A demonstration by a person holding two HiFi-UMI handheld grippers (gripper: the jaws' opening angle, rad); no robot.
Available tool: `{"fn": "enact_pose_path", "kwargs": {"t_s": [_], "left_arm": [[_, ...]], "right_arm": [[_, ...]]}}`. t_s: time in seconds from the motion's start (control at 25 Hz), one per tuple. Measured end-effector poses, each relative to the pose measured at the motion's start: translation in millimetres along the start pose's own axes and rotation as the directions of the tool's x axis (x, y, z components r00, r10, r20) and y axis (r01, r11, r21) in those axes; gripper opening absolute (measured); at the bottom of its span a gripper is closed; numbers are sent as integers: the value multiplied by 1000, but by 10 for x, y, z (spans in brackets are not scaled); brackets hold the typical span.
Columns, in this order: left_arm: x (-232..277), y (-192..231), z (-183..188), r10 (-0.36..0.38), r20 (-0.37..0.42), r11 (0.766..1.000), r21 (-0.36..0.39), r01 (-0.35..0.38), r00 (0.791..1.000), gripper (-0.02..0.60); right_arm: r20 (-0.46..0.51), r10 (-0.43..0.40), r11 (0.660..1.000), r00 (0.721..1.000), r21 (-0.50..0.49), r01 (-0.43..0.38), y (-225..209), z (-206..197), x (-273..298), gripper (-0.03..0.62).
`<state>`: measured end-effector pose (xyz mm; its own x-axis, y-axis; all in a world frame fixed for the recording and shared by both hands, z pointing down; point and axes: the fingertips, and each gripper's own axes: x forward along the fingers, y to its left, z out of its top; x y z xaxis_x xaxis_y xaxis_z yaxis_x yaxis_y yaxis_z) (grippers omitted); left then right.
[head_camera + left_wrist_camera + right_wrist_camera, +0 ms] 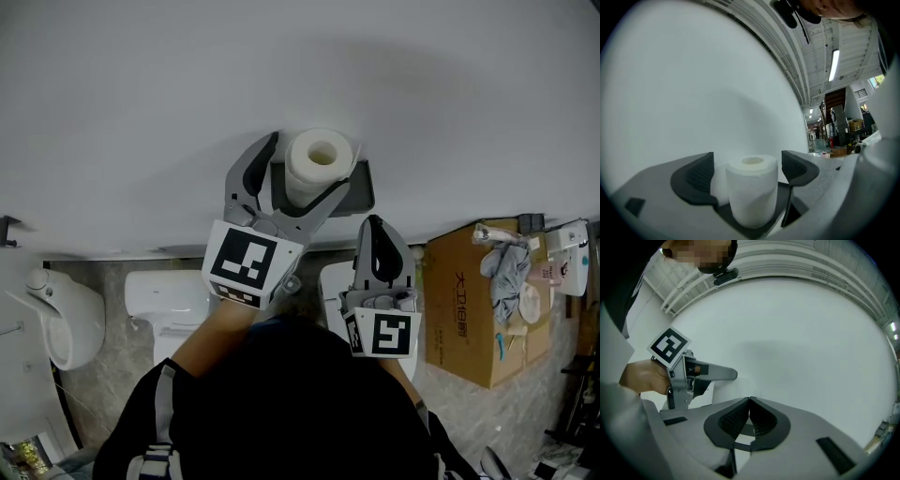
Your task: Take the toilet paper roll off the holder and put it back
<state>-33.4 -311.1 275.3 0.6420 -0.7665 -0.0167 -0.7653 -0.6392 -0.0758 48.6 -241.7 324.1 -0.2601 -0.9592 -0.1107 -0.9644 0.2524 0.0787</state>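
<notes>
- Between the fingers [696,176] of the left gripper [750,164] stands the roll [752,192]. It is upright, core hole up, on the dark holder [364,190] fixed to the wall [141,84].
- These fingers are spread wide, with a slim gap to the roll on each side, so they bracket it without pressing and nothing is gripped.
- The right gripper [749,400] has its fingers pressed together on nothing. It sits just below the holder's right end, to the right of the left fingers, and takes no part.
- Step, as a judgement: the roll is on the holder with spread fingers round it. That fits either the moment before the grasp that lifts it off, or the moment when it has been put back and let go. These views do not settle which.
- If the lift is next, the left fingers need to close evenly on the soft sides without crushing the roll, then rise straight until its base clears the holder.
- If the roll is already back, the fingers should draw away level from the wall, staying wide so neither one drags the roll along.
- Hard to make out:
  - A pale strip between the left-hand finger and the roll may be a loose sheet or only the wall.
  - The roll's base and the holder's front edge are cut off behind the gripper body.
  - How the holder is fixed to the wall is not visible.
</notes>
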Motion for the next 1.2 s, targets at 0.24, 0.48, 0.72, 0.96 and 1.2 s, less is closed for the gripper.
{"fn": "enact_pose_path", "kwargs": {"t_s": [0.24, 0.48, 0.72, 0.96, 1.2], "left_arm": [[-317, -18, 135, 1, 13, 998, -57, 0, 1000, 438], [-720, 149, 117, 115, 76, 993, -3, -115, 990, 152], [-904, 140, -157, 182, 48, 983, -5, -182, 982, 6], [-984, -8, -627, 223, -20, 974, -23, -224, 975, 6], [-1032, -106, -936, 235, -35, 971, -38, -236, 971, 6]], "right_arm": [[9, 39, 999, 999, 0, -39, 115, 37, 13, 18], [29, 77, 997, 997, 5, -77, 269, 104, 21, 18], [46, 75, 997, 996, 9, -75, 316, 169, -19, 18], [15, 68, 998, 998, 7, -68, 354, 4, -88, 18], [-19, 56, 998, 998, -5, -57, 314, -262, -164, 18]]}}
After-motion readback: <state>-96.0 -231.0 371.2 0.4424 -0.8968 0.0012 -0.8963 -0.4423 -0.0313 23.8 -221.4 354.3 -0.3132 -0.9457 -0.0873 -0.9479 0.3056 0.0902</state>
